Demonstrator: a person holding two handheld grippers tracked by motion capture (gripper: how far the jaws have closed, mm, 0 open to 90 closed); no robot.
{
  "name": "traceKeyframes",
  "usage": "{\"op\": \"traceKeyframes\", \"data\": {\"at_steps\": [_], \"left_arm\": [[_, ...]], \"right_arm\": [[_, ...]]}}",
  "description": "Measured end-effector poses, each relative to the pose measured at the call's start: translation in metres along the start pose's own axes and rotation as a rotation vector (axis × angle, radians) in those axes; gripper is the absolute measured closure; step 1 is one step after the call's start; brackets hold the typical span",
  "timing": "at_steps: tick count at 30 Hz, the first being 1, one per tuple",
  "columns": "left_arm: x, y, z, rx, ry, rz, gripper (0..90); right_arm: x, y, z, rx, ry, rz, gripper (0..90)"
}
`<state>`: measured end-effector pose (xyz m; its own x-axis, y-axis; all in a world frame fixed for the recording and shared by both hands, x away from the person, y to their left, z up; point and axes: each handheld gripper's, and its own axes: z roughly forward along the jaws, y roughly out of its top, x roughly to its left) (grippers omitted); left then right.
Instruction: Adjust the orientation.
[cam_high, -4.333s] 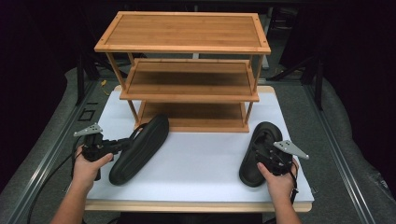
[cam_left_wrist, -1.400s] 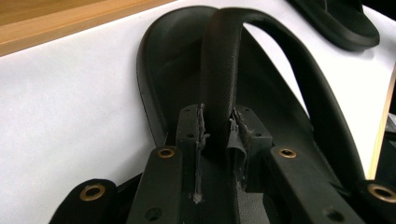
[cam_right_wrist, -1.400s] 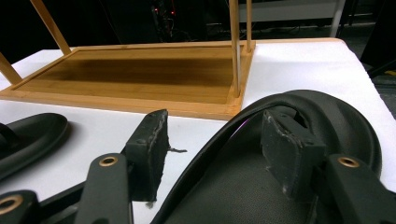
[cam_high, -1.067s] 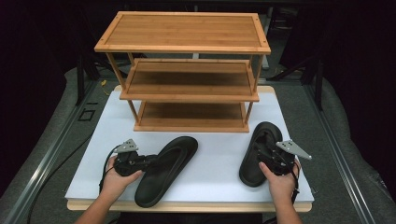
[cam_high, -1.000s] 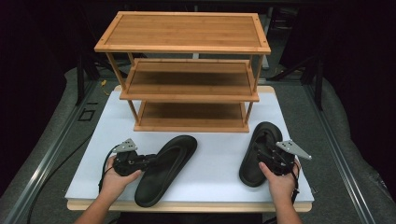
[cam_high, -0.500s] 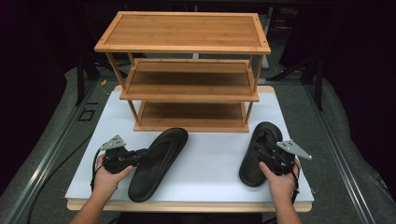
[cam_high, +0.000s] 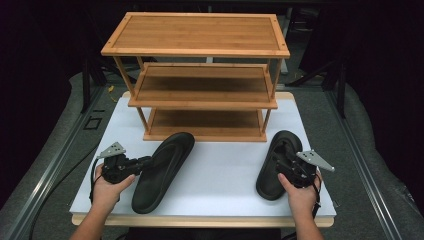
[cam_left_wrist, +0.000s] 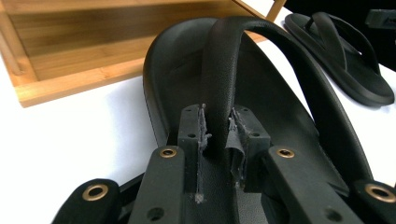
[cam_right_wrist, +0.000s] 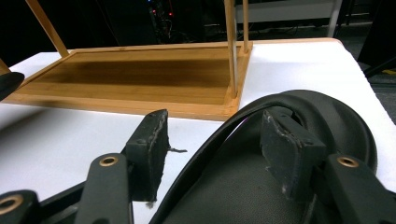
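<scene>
Fingers, left: the left gripper (cam_high: 131, 165) has its two black fingers (cam_left_wrist: 189, 135) clenched on the strap (cam_left_wrist: 229, 74) of the left sandal (cam_high: 162, 170), pads pressed against both sides of the strap in the left gripper view.
Fingers, right: the right gripper (cam_high: 290, 167) has its fingers (cam_right_wrist: 148, 149) spread wide, one on each side of the right sandal's strap (cam_right_wrist: 243, 116), neither pressing it; released.
Bench: white-topped with a pale wooden front edge (cam_high: 220, 175); it carries the rack and both sandals.
Rack: a bamboo shoe rack (cam_high: 197, 75) of three shelves stands at the far half of the bench, all shelves bare.
Left sandal: black, it lies sole down at the front left of the bench, slanted, its far end just beside the rack's bottom shelf (cam_high: 205, 122).
Right sandal: the black right sandal (cam_high: 277, 162) lies at the front right, well apart from the left one, its far end near the rack's right front post.
Hands: the left hand (cam_high: 107, 187) and the right hand (cam_high: 300, 195) come in from the bottom edge, each wrapped round its gripper.
</scene>
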<state>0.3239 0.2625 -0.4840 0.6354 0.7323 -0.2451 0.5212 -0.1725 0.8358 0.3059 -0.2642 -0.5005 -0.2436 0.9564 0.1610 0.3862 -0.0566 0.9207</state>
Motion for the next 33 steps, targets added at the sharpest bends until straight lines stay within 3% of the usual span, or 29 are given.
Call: {"op": "traceKeyframes", "data": {"at_steps": [8, 14, 20, 33], "left_arm": [[-0.004, 0.011, -0.007, -0.01, 0.004, -0.002, 75.5], [-0.009, 0.019, -0.022, -0.023, 0.001, -0.013, 75.5], [-0.015, 0.027, -0.038, -0.04, 0.006, 0.013, 75.6], [-0.015, 0.034, -0.061, -0.076, 0.015, -0.003, 76.0]], "right_arm": [[0.0, 0.0, 0.0, 0.001, 0.001, 0.001, 41.5], [0.0, 0.0, -0.001, 0.001, 0.0, 0.008, 41.5], [0.0, 0.0, -0.001, 0.003, 0.0, 0.008, 41.5], [0.0, -0.001, 0.0, 0.0, 0.0, 0.013, 41.5]]}}
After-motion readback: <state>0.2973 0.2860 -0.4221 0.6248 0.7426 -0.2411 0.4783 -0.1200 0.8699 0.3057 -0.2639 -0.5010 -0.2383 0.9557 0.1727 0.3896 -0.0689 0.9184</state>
